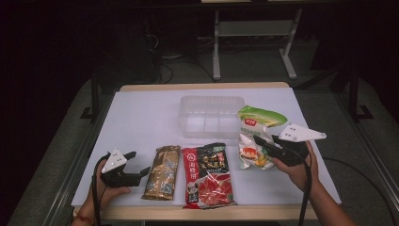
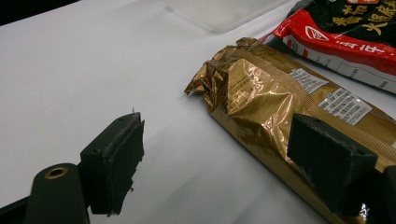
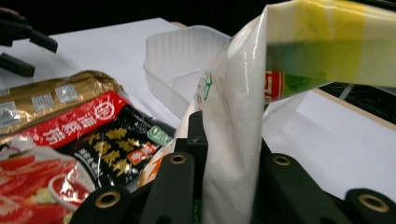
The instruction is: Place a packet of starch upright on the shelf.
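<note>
Three packets (image 1: 162, 172), one pinched in the right gripper (image 1: 266, 147) jaws; left gripper (image 1: 133, 165) jaws spread.

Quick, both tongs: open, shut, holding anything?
Left tongs: open, holding nothing, beside the gold packet.
Right tongs: shut on the white-and-green bag.

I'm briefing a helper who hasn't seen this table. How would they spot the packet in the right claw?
Start at the clear plastic tray on the white table. Just right of it, the right claw is shut on a white snack bag. It has a green and yellow top and is lifted, unlike the gold packet and the red and black packet, which lie flat.
</note>
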Available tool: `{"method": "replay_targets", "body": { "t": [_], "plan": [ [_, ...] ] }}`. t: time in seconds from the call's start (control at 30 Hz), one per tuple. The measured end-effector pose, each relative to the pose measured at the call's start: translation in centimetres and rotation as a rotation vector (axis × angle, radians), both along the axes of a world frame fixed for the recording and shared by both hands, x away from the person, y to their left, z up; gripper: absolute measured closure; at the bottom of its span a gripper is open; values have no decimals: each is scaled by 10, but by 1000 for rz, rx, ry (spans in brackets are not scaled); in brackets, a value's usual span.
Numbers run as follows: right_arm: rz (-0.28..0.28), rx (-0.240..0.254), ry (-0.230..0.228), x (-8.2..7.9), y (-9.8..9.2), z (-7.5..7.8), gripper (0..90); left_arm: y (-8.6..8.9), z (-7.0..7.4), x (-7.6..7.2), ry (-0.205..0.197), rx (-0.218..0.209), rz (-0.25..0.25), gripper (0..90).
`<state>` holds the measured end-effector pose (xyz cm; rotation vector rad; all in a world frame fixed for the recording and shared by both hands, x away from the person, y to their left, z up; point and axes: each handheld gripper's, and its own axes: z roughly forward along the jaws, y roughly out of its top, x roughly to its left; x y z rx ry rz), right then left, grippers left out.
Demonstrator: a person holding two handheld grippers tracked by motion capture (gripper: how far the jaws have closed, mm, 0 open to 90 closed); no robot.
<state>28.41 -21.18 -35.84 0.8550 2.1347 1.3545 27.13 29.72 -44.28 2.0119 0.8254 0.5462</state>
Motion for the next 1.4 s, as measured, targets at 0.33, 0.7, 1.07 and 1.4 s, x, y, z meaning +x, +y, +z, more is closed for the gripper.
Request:
{"method": "replay_targets", "body": {
  "t": [0.33, 0.7, 1.07, 1.4],
  "plan": [
    [-25, -8, -57, 13, 14, 7, 793, 0, 0, 1, 1, -8, -2, 180],
    [-52, -5, -99, 25, 21, 18, 795, -1, -1, 1, 10, -5, -4, 180],
    [-74, 5, -119, 44, 34, 23, 797, 0, -1, 0, 7, -7, -5, 180],
    [-104, 6, -118, 61, 40, 24, 798, 0, -1, 0, 5, -8, -8, 179]
  ]
}}
